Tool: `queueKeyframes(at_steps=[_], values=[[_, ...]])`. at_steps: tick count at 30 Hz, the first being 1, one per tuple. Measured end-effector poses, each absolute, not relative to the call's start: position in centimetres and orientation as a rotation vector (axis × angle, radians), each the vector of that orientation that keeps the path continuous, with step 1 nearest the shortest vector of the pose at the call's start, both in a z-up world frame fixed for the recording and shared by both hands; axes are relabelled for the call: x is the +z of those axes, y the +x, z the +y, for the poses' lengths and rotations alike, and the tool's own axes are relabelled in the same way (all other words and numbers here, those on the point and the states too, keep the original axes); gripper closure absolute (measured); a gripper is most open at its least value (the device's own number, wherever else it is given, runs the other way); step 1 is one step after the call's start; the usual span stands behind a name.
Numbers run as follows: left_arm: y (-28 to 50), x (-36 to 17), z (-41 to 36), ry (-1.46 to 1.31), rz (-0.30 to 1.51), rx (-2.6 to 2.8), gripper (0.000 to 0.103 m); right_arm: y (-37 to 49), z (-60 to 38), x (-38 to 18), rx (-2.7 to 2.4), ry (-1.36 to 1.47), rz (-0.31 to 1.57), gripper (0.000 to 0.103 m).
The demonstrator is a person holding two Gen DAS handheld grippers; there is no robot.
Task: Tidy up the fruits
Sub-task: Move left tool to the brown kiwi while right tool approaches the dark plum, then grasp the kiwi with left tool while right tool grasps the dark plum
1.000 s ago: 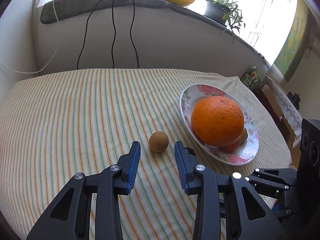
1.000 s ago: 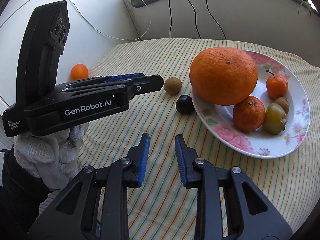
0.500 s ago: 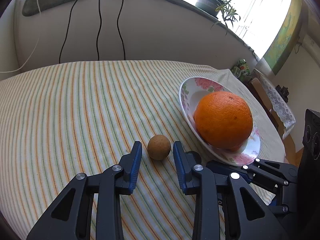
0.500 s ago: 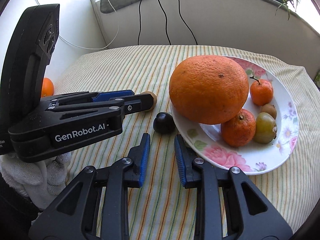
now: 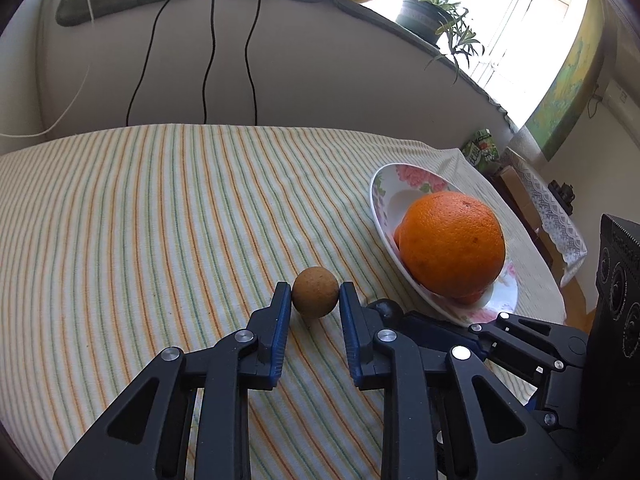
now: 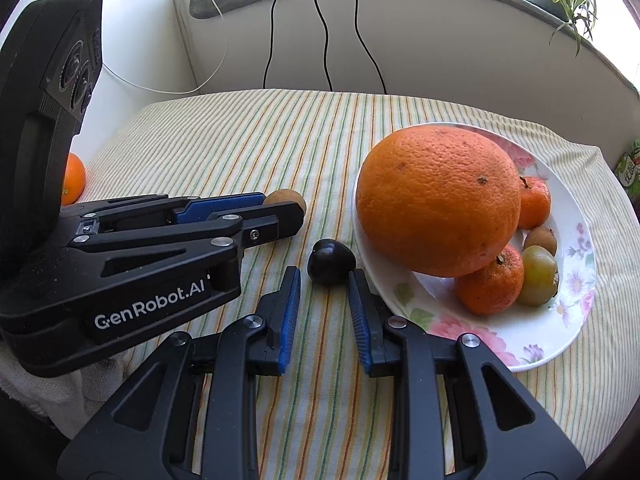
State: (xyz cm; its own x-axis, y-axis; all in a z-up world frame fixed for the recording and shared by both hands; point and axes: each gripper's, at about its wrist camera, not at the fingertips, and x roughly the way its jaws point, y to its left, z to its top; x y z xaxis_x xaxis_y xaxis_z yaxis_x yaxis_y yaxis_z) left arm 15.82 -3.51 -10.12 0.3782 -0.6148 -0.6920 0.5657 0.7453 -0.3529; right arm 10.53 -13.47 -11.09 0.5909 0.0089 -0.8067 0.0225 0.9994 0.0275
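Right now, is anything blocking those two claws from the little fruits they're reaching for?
Nothing visible. The small brown fruit already sits between the open left gripper's fingertips, and the dark fruit lies just ahead of the open right gripper, beside the plate rim. Only bare striped cloth lies around them.

A small brown fruit [image 5: 315, 292] sits between the left jaws' tips, seemingly touching both. A dark plum-like fruit [image 6: 331, 261] lies just ahead of the right jaws. Right of it, a flowered plate [image 6: 532, 344] holds a big orange [image 6: 438, 200] and smaller fruits.
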Motion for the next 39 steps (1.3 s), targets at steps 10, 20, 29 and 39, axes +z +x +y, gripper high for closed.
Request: queueKeyframes(at_steps=[10,20,29,39], values=[[16.0,-10.1,-1.8,-0.092,0.898,-0.727,0.08,11.6,-12.8,-11.0,-0.039,0.005,0.94,0.081],[16.0,-10.2,-1.5,-0.096,0.893,-0.708,0.08,12.1,-12.5,-11.1,-0.01,0.018,0.928,0.082],[15.9,-10.2,-1.1,-0.083,0.897,-0.674,0.08,11.8,-13.0,-11.0,0.026,0.036,0.922,0.082],[15.1,-10.1,-0.8,-0.062,0.905,-0.624,0.08,11.1,-13.3,-10.9,0.088,0.088,0.927,0.082]])
